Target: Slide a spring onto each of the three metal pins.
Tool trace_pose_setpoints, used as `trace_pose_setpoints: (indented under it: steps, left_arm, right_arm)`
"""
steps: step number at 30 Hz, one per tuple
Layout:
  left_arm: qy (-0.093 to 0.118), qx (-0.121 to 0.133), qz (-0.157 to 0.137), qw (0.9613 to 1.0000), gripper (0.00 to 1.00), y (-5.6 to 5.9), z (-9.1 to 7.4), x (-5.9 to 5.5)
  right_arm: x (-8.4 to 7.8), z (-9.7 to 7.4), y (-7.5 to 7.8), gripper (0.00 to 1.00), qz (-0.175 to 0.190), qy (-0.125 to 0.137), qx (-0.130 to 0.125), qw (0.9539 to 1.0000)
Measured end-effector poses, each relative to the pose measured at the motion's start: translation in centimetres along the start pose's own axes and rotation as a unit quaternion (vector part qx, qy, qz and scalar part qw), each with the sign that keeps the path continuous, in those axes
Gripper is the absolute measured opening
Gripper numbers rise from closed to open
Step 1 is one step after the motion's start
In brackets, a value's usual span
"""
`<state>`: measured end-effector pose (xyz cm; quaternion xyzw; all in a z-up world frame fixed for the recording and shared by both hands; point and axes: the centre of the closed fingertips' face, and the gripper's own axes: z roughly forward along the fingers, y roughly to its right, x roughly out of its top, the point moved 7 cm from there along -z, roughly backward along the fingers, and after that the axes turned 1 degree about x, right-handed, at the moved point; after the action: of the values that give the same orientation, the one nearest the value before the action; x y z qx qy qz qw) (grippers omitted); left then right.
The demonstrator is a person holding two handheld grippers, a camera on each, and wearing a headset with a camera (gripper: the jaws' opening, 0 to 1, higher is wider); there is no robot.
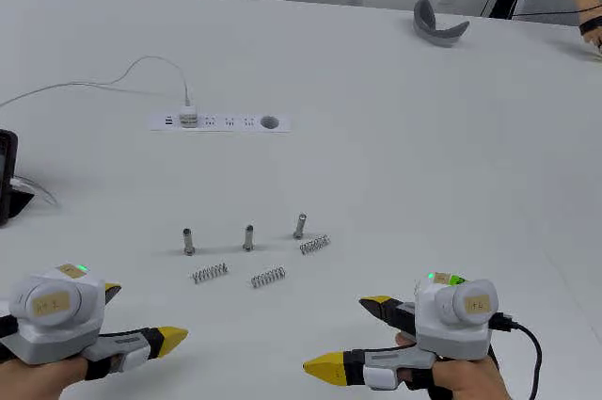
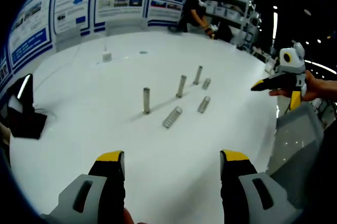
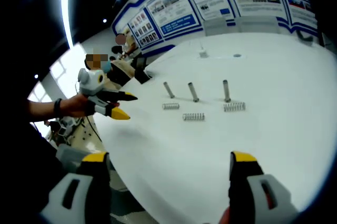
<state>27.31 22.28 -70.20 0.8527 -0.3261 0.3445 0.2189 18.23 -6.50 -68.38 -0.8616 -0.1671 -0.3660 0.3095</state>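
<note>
Worktop (image 1: 423, 165): white, carrying all task items near its front centre.

Pins: three metal pins stand upright in a row, each apart from its neighbour: left pin (image 1: 188, 241), middle pin (image 1: 248, 237), right pin (image 1: 300, 225). The right pin sits slightly farther from the person than the other two. All three shafts are bare.

Springs: three springs lie flat on the worktop on the near side of the row. The left spring (image 1: 210, 273) lies between the left and middle pins, the middle spring (image 1: 268, 277) just right of it, and the right spring (image 1: 314, 244) just beside the foot of the right pin. Contact there cannot be confirmed.

Left tongs (image 1: 141, 313): held low at the near left, yellow tips spread wide, gripping nothing, well apart from the springs.

Right tongs (image 1: 346, 334): held low at the near right, tips likewise spread, gripping nothing.

Other items: a power strip (image 1: 219, 122) with a white plug (image 1: 188, 118) lies beyond the pins, and a grey curved band (image 1: 439, 25) rests at the far right.
</note>
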Motion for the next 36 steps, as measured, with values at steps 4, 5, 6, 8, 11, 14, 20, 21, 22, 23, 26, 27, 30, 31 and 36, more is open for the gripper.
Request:
trace_pose_setpoints:
  steps: [4, 5, 6, 8, 11, 14, 20, 21, 22, 23, 26, 27, 30, 31, 36]
  left_arm:
    - [-0.001, -0.008, 0.01, 0.9999, 0.75, 0.0, 0.5, 0.4]
    - [-0.003, -0.01, 0.013, 0.9999, 0.75, -0.1, 0.7, 0.5]
    - [-0.004, -0.011, 0.016, 0.9998, 0.75, -0.1, 0.8, 0.6]
    - [-0.005, -0.015, 0.019, 0.9997, 0.75, -0.1, 1.1, 0.7]
    - [-0.008, -0.02, 0.027, 0.9994, 0.75, 0.0, 1.6, 0.9]
    - [-0.012, -0.025, 0.038, 0.9989, 0.75, 0.1, 2.0, 1.1]
    - [-0.019, -0.037, 0.054, 0.9977, 0.75, 0.5, 2.9, 1.3]
    - [-0.02, -0.038, 0.055, 0.9976, 0.75, 0.5, 3.0, 1.4]
    - [-0.022, -0.04, 0.057, 0.9973, 0.75, 0.5, 3.2, 1.4]
    - [-0.023, -0.041, 0.058, 0.9972, 0.75, 0.6, 3.3, 1.5]
    - [-0.026, -0.046, 0.061, 0.9968, 0.75, 0.7, 3.7, 1.8]
    - [-0.027, -0.048, 0.063, 0.9964, 0.75, 0.8, 3.9, 1.8]
    - [-0.029, -0.053, 0.071, 0.9956, 0.75, 1.0, 4.2, 2.0]
    - [-0.03, -0.054, 0.072, 0.9955, 0.74, 1.0, 4.3, 2.1]
    - [-0.03, -0.056, 0.075, 0.9951, 0.73, 0.9, 4.6, 2.4]
  right_arm:
    - [-0.1, -0.1, 0.0, 0.96, 0.002, -0.001, -0.002, 1.0]
    - [-0.2, -0.1, 0.1, 0.96, 0.003, -0.001, -0.002, 1.0]
    - [-0.2, -0.1, 0.1, 0.96, 0.003, -0.001, -0.003, 1.0]
    - [-0.2, -0.2, 0.1, 0.96, 0.003, -0.001, -0.003, 1.0]
    - [-0.2, -0.3, 0.1, 0.96, 0.004, -0.001, -0.004, 1.0]
    - [-0.3, -0.5, 0.1, 0.96, 0.003, -0.003, -0.004, 1.0]
    - [-0.1, -0.7, 0.2, 0.96, 0.003, -0.002, -0.006, 1.0]
    - [-0.1, -0.7, 0.2, 0.96, 0.003, -0.001, -0.006, 1.0]
    - [0.0, -0.7, 0.2, 0.96, 0.003, -0.001, -0.006, 1.0]
    - [0.0, -0.7, 0.2, 0.96, 0.003, 0.0, -0.006, 1.0]
    - [0.1, -0.7, 0.3, 0.96, 0.004, 0.001, -0.007, 1.0]
    - [0.1, -0.7, 0.4, 0.96, 0.004, 0.0, -0.007, 1.0]
    - [0.1, -0.7, 0.3, 0.96, 0.004, 0.0, -0.007, 1.0]
    - [0.1, -0.7, 0.4, 0.96, 0.004, 0.0, -0.007, 1.0]
    - [0.0, -0.7, 0.4, 0.96, 0.004, -0.001, -0.007, 1.0]
